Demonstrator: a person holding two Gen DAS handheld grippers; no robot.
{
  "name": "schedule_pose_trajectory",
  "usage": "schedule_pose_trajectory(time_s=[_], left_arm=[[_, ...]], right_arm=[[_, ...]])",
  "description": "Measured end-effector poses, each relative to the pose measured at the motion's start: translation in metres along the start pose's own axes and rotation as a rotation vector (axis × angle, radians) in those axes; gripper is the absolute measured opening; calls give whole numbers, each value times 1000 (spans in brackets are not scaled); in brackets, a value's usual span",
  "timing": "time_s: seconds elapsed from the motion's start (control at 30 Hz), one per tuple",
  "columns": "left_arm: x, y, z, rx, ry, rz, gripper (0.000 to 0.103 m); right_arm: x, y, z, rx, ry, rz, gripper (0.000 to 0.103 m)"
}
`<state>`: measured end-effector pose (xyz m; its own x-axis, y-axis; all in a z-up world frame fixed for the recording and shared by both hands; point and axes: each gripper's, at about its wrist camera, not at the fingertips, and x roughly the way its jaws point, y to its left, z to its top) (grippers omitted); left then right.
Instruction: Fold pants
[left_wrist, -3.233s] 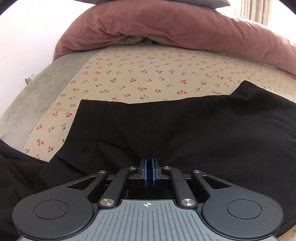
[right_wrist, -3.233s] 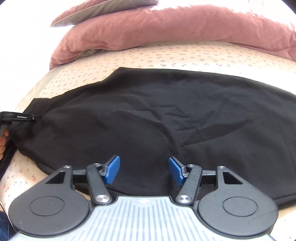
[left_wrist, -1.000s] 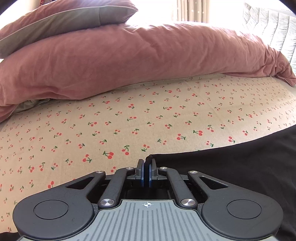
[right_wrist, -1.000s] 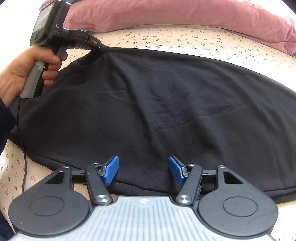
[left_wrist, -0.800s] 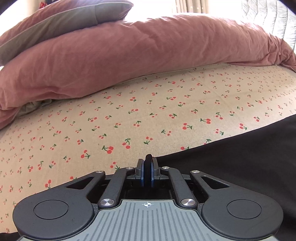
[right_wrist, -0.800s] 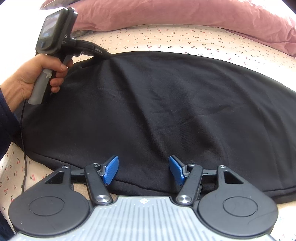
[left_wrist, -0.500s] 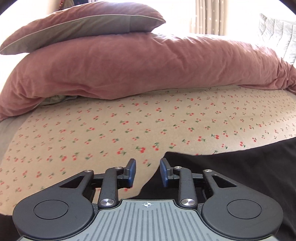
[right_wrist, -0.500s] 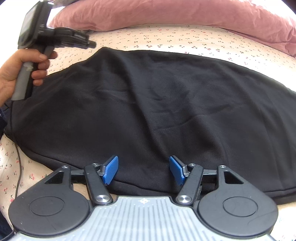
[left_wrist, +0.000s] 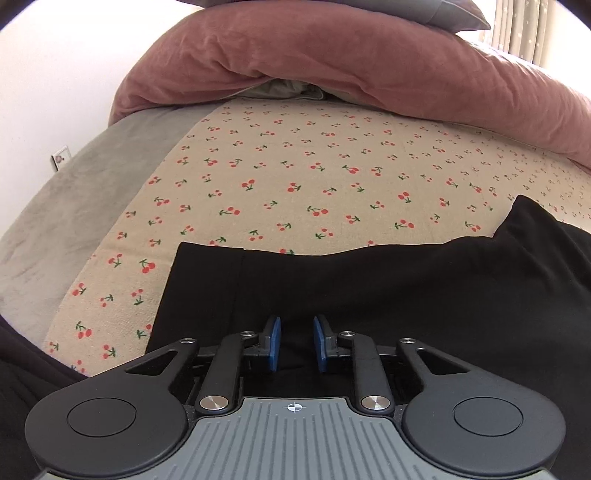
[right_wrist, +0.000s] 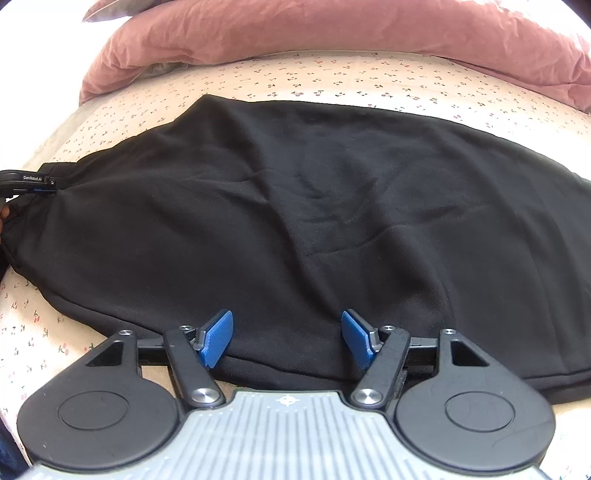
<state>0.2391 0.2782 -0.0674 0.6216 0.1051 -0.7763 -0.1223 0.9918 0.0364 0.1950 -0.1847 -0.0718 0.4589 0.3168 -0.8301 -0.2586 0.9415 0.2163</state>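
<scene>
Black pants (right_wrist: 314, 206) lie folded flat across the cherry-print bed sheet (right_wrist: 332, 77). In the left wrist view the pants (left_wrist: 406, 295) fill the lower right, with a hemmed end (left_wrist: 199, 280) at the left. My left gripper (left_wrist: 294, 341) is open by a narrow gap, low over the pants near that end. It also shows at the left edge of the right wrist view (right_wrist: 44, 184). My right gripper (right_wrist: 286, 339) is wide open and empty at the pants' near edge.
A pink duvet (left_wrist: 351, 70) with a grey pillow (left_wrist: 424, 11) on top is piled along the far side of the bed. A grey blanket (left_wrist: 74, 206) covers the bed's left side. A white wall (left_wrist: 55, 74) stands beyond it.
My left gripper carried a pants corner to the far side, opened and let it go, then moved back to the left end of the pants. My right gripper stayed put and open.
</scene>
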Motion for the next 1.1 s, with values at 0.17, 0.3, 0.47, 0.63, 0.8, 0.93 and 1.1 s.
schedule_pose_trajectory(time_s=[0.17, 0.3, 0.47, 0.63, 0.8, 0.93, 1.1], left_arm=[[-12, 28, 4, -163, -5, -70, 17], [-32, 41, 6, -237, -89, -96, 23], [0, 29, -1, -154, -24, -3, 24], [-27, 51, 11, -256, -52, -29, 23], [-27, 50, -1, -178, -5, -59, 31], [-13, 45, -16, -131, 2, 4, 35], [-37, 35, -11, -180, -51, 12, 33]], right_arm=[[-1, -2, 0, 12, 3, 10, 62], [-2, -2, 3, 25, 8, 8, 62], [0, 1, 4, 16, 10, 0, 63], [-1, -1, 3, 24, 7, 4, 63], [2, 4, 3, 10, 11, -12, 66], [3, 8, 0, -19, 8, -17, 72], [-3, 1, 3, 4, -8, 14, 70]])
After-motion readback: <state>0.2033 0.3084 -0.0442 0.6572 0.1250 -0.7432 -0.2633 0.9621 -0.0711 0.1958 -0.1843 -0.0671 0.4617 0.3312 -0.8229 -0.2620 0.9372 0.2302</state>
